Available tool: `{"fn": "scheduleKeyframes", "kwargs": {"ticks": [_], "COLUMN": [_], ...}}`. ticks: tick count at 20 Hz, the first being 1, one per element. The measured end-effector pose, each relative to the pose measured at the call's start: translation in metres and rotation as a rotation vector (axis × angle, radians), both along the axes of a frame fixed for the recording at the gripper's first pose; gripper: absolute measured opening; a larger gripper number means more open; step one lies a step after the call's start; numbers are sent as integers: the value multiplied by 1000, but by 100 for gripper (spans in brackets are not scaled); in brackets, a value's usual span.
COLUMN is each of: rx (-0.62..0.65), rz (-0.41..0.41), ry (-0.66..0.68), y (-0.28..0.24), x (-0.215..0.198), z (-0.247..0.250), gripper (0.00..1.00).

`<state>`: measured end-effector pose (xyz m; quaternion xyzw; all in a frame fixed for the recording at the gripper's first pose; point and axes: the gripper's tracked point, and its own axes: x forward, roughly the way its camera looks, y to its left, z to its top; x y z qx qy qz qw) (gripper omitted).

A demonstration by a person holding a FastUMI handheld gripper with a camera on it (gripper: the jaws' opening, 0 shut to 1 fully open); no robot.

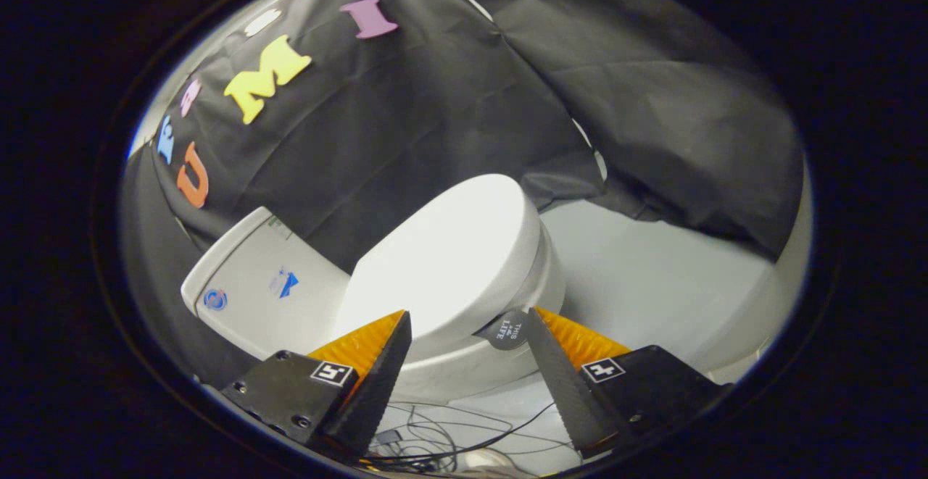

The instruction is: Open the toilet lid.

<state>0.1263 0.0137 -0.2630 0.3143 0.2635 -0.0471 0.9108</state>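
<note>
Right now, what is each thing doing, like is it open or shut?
Lid: shut, lying flat on the toilet.
Gripper: open, fingers apart, one on each side of the lid's near edge, not pressing it.
Tank: closed, beyond the lid.
Round tag: stuck on the toilet's side by one finger.
Cables: lying loose on the floor.

place: test booth | evidence: toilet (449, 261) — black cloth wall (435, 117)

Bright overhead light glares off the closed toilet lid (449, 254), washing out its surface, while the booth's cloth wall (435, 102) at twelve o'clock stays dim. Fisheye distortion bends everything near the rim; focus holds.
</note>
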Motion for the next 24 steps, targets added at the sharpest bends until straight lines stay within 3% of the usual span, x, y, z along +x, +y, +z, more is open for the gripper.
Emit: {"fn": "scheduleKeyframes", "kwargs": {"ticks": [4,7,10,15,18,23,24], "rx": [33,156,232,321,378,452,468], "rz": [-33,-51,-90,-81,-81,-95,-102], "ry": [49,119,127,194,208,210,207], "y": [-13,-10,-17,-13,-7,-10,-9], "x": [7,5,9,12,18,24,25], "z": [-20,-37,-44,-60,-67,-68,-68], "gripper": [98,97,89,77,64,26,26]}}
